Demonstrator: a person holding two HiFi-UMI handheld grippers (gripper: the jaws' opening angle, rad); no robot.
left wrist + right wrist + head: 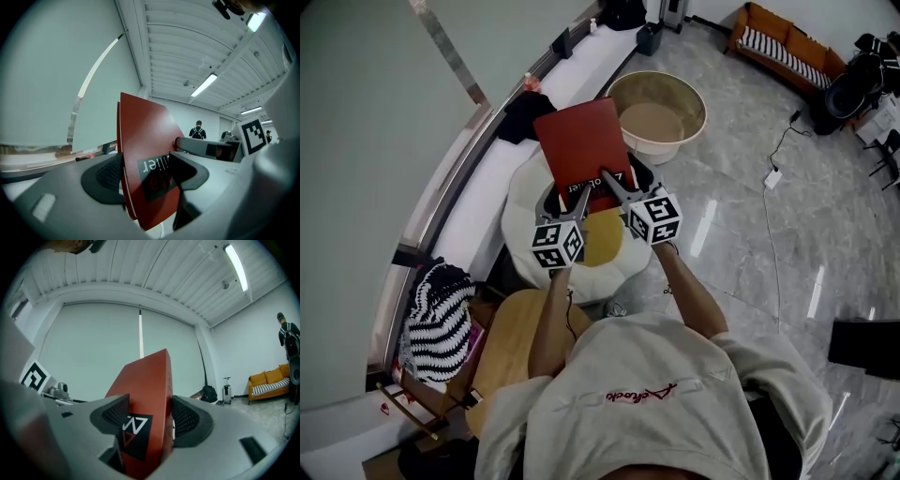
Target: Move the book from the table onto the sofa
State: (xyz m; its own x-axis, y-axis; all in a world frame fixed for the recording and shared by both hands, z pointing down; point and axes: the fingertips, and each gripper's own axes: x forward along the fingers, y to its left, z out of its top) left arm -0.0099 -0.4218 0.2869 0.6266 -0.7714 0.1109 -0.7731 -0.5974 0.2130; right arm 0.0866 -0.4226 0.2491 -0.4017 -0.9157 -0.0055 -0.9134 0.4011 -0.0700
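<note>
The left gripper (578, 199) (145, 176) has its 2 jaws clamped on the near edge of the red book (581, 141) (145, 136) (145, 376), over the printed label. The right gripper (614, 183) (145, 416) pinches the same edge just beside it. The book is held in the air, tilted up and away from the person, over a white round cushion (525, 202) with a yellow middle. Near its far edge sits 1 beige tub (670, 145), with a tan bottom showing inside. A white window ledge (487, 187) borders the left. To the right, open grey floor (741, 234) runs to the orange sofa (787, 52) (267, 383), well apart.
</note>
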